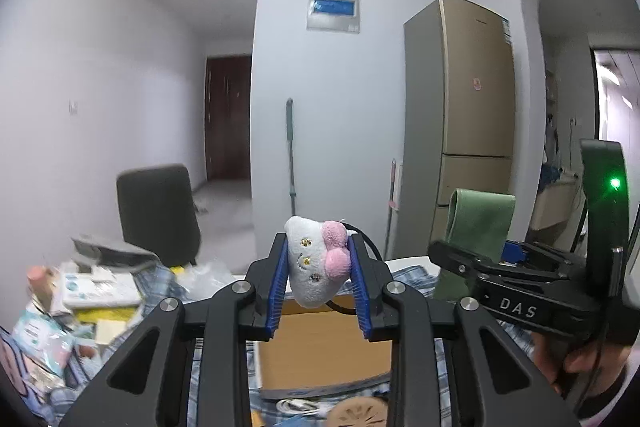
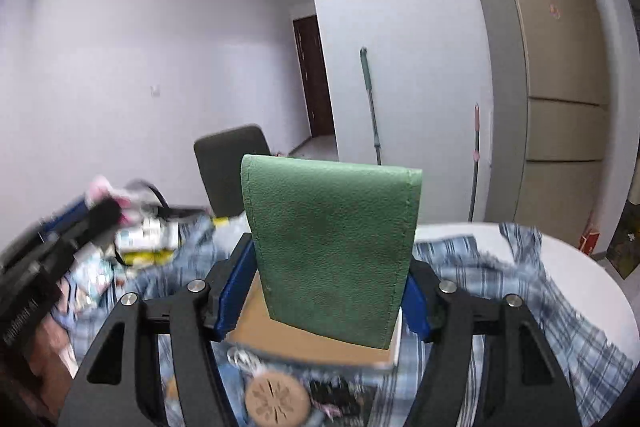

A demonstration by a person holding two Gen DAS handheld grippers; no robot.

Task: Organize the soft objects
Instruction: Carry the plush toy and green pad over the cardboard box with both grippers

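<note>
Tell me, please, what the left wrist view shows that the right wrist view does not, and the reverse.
Only the left wrist view shows clearly the white and pink plush toy pinched in the left gripper, and the archway at the right.

Only the right wrist view shows the bare white table edge and the full face of the green pouch clamped in the right gripper.

Both show the cardboard box, the blue plaid cloth, the dark chair, the mop and the fridge.

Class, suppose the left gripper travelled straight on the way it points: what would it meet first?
Probably the teal-handled mop leaning on the white wall, though depth is unclear. The left gripper holds a white and pink plush toy.
</note>
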